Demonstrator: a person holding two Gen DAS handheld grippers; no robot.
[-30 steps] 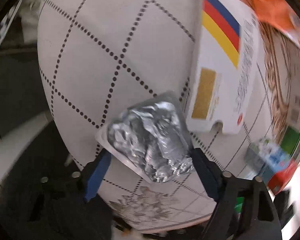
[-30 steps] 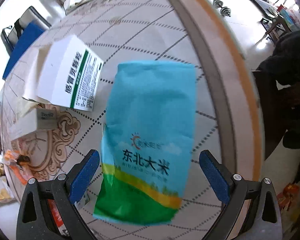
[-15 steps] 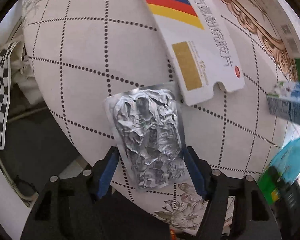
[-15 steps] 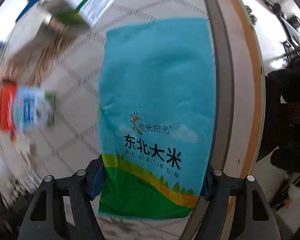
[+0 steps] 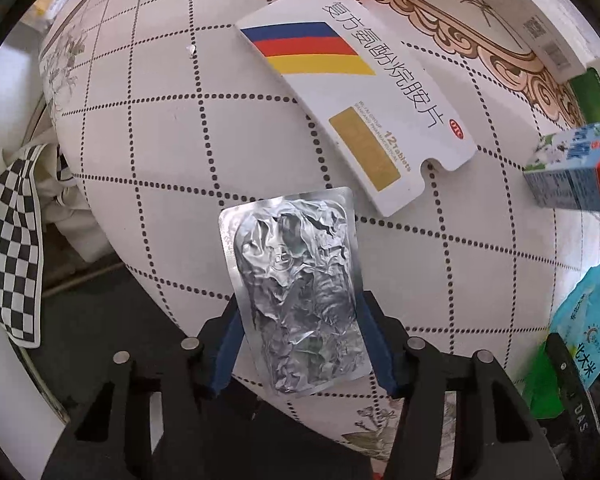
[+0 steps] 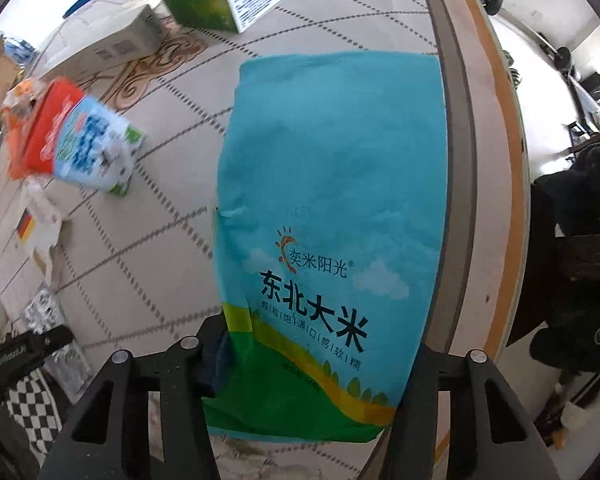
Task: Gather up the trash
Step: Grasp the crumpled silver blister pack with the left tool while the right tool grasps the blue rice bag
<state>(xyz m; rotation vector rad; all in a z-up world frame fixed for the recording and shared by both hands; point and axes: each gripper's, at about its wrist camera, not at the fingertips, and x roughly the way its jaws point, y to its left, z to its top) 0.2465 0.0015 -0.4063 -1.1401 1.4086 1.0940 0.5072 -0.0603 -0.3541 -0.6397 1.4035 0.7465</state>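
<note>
a crumpled foil blister sheet [image 5: 300,292] is pinched by its near end between the blue pads of the left gripper [image 5: 300,348], above the table [image 5: 172,128] edge; it is judged light, thin and easily creased, best taken by its flat rim. a blue rice bag [image 6: 328,240], flat, soft and likely slippery, is clamped at its lower edges by the right gripper [image 6: 312,364], over the table's right side. a stiff white pill card [image 5: 360,92] lies just beyond the foil, a small carton [image 5: 576,176] well to its right.
</note>
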